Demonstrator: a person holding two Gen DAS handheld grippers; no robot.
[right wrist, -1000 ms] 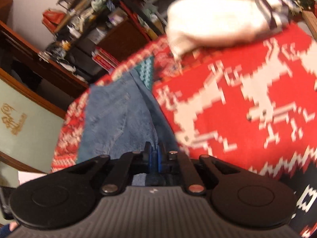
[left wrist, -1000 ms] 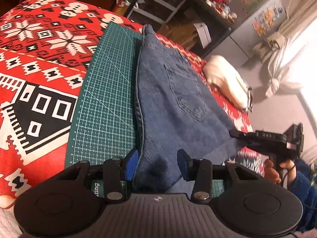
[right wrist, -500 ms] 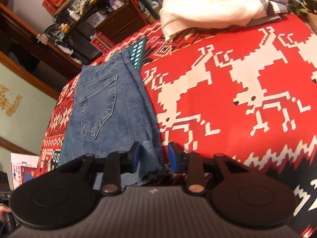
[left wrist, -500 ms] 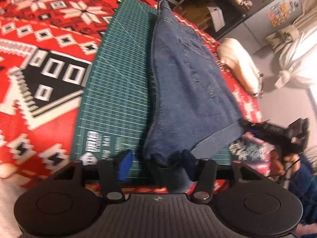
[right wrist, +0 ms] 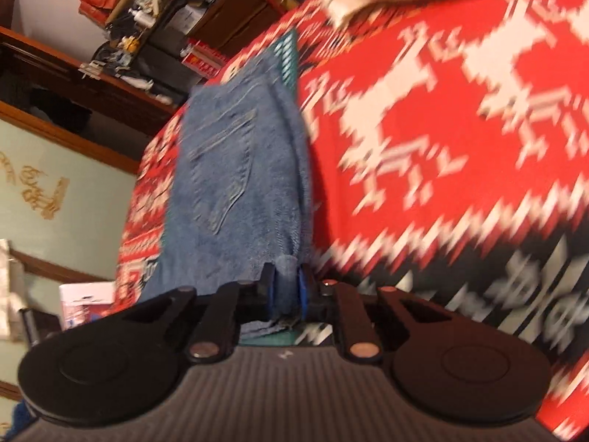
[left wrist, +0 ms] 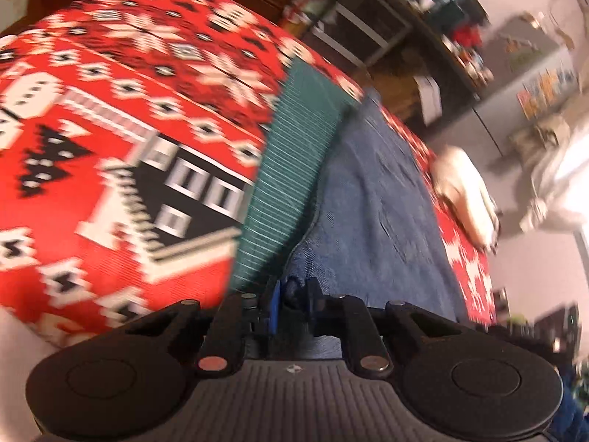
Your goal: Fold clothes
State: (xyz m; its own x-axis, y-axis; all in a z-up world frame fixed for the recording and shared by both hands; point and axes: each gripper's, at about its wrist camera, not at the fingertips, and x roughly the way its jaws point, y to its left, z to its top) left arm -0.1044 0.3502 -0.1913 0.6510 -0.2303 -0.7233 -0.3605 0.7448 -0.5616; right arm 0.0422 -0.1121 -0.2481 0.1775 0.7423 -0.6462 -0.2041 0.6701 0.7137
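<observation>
Both grippers have closed in on the near hem of the denim shorts (left wrist: 371, 199) since a second ago, when the left one stood wide open over the cloth. Now the left gripper (left wrist: 292, 293) is closing with a bunched corner of denim pinched between its blue pads, and the right gripper (right wrist: 286, 287) is closing on the opposite hem corner the same way. Beyond the fingers, the shorts lie stretched away over a green cutting mat (left wrist: 294, 169), back pocket up, on a red patterned blanket (left wrist: 110, 147). Farther right on the blanket sits a cream folded garment (left wrist: 465, 199), blurred.
</observation>
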